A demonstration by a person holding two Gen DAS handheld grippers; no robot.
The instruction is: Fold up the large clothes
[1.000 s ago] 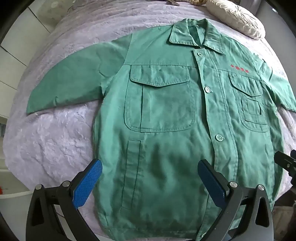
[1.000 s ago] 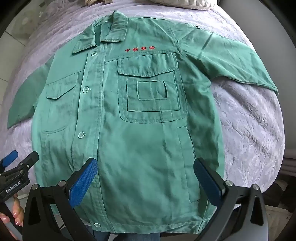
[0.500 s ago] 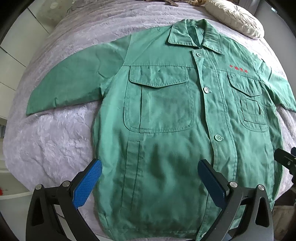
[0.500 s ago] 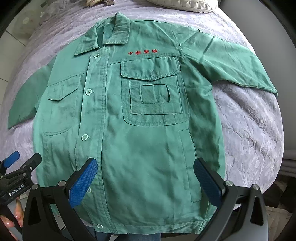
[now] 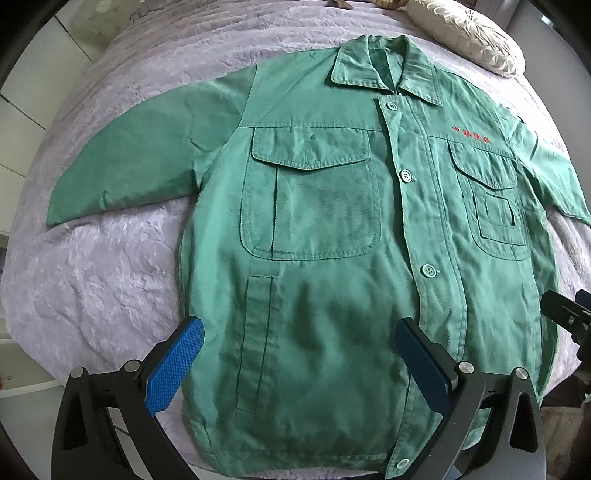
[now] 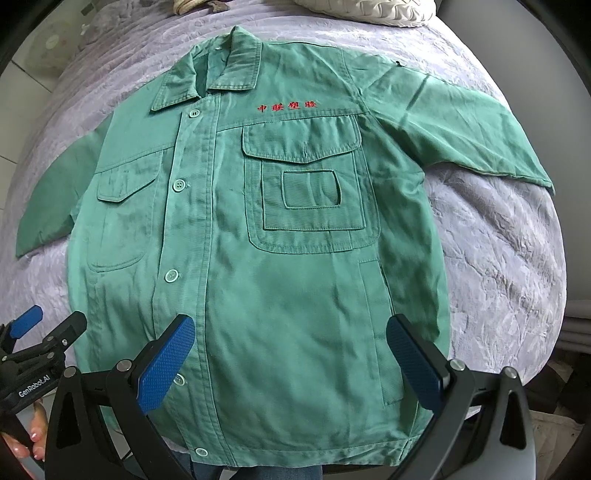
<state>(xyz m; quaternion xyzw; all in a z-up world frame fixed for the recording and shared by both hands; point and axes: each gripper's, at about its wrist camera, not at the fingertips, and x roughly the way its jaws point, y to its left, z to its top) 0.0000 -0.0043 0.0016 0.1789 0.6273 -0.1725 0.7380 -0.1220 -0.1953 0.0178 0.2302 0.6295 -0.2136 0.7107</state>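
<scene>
A green work jacket (image 5: 332, 258) (image 6: 277, 258) lies flat and buttoned on a bed, front up, collar at the far end, both sleeves spread outward. Red lettering marks its chest above one pocket. My left gripper (image 5: 299, 365) hovers open above the lower left part of the jacket, nothing between its blue pads (image 5: 173, 369). My right gripper (image 6: 291, 358) hovers open above the lower right part, also holding nothing. Each gripper shows at the edge of the other's view: the right gripper (image 5: 569, 317), the left gripper (image 6: 33, 343).
The lilac quilted bedspread (image 5: 110, 266) (image 6: 498, 251) covers the bed. A cream pleated cushion (image 5: 465, 33) (image 6: 369, 11) sits beyond the collar. The bed's near edge runs just under the hem. A hand (image 6: 26, 435) holds the left gripper's handle.
Both grippers have moved slightly forward over the jacket, so it appears a bit larger and lower in each view. Both stay open; the jacket has not moved.
</scene>
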